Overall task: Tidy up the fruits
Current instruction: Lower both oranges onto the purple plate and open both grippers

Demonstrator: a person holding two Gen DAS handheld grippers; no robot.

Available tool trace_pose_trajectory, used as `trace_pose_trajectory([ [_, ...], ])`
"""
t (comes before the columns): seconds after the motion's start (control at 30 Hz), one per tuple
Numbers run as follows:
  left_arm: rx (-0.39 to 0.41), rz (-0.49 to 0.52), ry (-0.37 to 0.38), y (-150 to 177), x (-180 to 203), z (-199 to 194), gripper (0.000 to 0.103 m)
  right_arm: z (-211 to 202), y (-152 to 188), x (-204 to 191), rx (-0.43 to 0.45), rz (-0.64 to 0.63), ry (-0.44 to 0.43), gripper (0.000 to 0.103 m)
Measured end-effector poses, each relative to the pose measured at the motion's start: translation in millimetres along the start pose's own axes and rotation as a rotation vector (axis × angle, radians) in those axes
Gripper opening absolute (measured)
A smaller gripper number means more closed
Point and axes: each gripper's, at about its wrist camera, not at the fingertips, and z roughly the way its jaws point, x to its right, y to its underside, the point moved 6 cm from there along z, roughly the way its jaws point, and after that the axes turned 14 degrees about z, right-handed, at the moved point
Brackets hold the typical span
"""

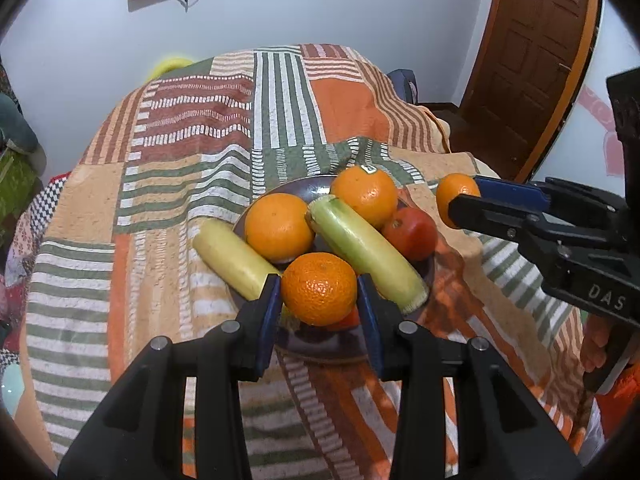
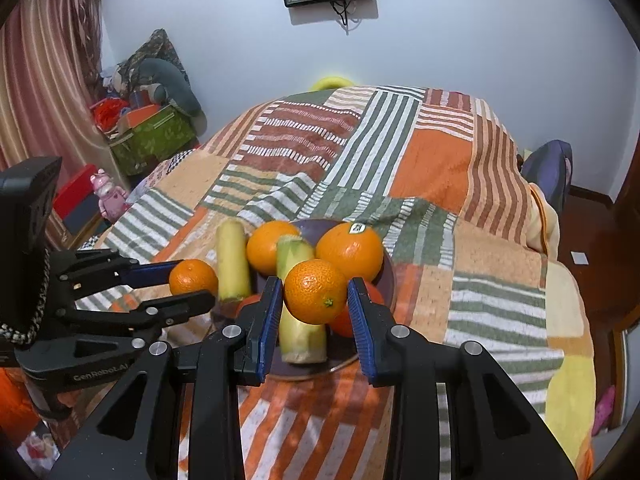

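A dark plate [image 1: 298, 187] [image 2: 390, 276] on the striped tablecloth holds two oranges [image 1: 278, 226] [image 1: 365, 196], two pale green-yellow marrows [image 1: 366, 248] [image 1: 234, 258] and red tomatoes [image 1: 412, 233]. My left gripper [image 1: 319, 300] is shut on a mandarin [image 1: 319, 294] above the plate's near edge; it also shows in the right wrist view [image 2: 192, 282]. My right gripper [image 2: 316, 298] is shut on another mandarin [image 2: 315, 290] above the plate; in the left wrist view it [image 1: 460, 200] holds that mandarin [image 1: 452, 196] to the right of the plate.
The patchwork cloth [image 1: 180, 168] covers the whole table and drops off at the far and right edges. A wooden door [image 1: 532, 60] stands at the right. Boxes and toys [image 2: 148, 132] pile up by the curtain at the left. A blue chair back [image 2: 546, 168] sits beyond the table.
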Motion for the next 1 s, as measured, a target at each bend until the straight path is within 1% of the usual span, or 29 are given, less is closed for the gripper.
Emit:
trace_pose_trajectory([
  [0.23,-0.019,-0.049,0.017,-8.9,-13.7,27.7,0.038,26.9,-6.2,7.5,-0.021,0.005,0.001,0.031],
  [0.37,-0.038,-0.048,0.008,-9.0,-16.9,43.3,0.038,43.6,-1.9,9.2,-0.047,0.017,-0.007,0.031],
  [0.47,-0.051,-0.051,-0.003,-7.5,-19.3,52.9,0.038,50.1,-0.7,9.2,-0.048,0.022,-0.009,0.031],
  [0.53,-0.058,-0.053,0.003,-6.5,-19.1,57.3,0.038,51.6,-1.5,8.4,-0.046,0.023,-0.010,0.031],
  [0.63,-0.051,-0.059,-0.004,-7.6,-18.8,57.6,0.038,54.0,-1.4,7.6,-0.045,0.012,-0.006,0.031],
  [0.73,-0.055,-0.061,-0.004,-8.1,-18.1,56.9,0.042,54.9,0.0,7.3,-0.051,0.000,0.004,0.032],
  [0.77,-0.056,-0.064,-0.003,-7.7,-17.9,55.8,0.046,56.6,0.7,7.5,-0.061,0.002,0.003,0.033],
  [0.8,-0.054,-0.068,-0.002,-7.8,-18.1,54.5,0.047,55.7,1.6,7.8,-0.063,0.009,0.002,0.034],
  [1.0,-0.024,-0.069,-0.033,-3.1,-17.8,19.9,0.047,37.3,5.2,5.1,-0.060,0.023,-0.007,0.035],
])
